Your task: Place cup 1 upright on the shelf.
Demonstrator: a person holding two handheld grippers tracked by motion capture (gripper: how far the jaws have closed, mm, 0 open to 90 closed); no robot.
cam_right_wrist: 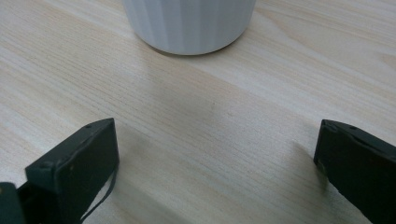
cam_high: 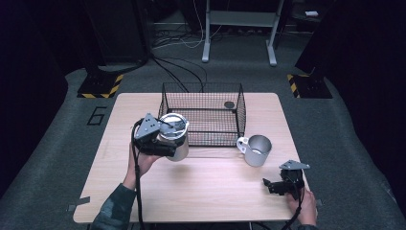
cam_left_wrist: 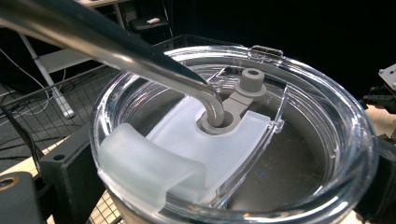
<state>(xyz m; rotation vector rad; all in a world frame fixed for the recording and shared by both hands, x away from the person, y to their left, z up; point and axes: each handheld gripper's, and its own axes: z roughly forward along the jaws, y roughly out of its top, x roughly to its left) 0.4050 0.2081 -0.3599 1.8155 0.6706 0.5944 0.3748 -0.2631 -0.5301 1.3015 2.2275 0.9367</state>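
Note:
A steel tumbler (cam_high: pixel 178 143) with a clear lid (cam_left_wrist: pixel 243 140) and a bent metal straw (cam_left_wrist: pixel 140 56) is clamped in my left gripper (cam_high: pixel 167 147), which is shut on its body just under the lid. It is held at the front left corner of the wire basket (cam_high: pixel 203 115) and looks slightly raised off the table. A grey mug (cam_high: pixel 257 150) with its handle to the left stands on the table right of the basket; its base (cam_right_wrist: pixel 187 23) is just ahead of my right gripper (cam_right_wrist: pixel 215 154). That right gripper (cam_high: pixel 269 184) rests low over the wood with its jaws wide open and nothing between them.
The black wire basket holds a small dark round object (cam_high: pixel 229 104) near its back right. The light wooden table (cam_high: pixel 201 191) has bare surface in front. Cables and a desk frame (cam_high: pixel 239 28) lie on the floor beyond the table.

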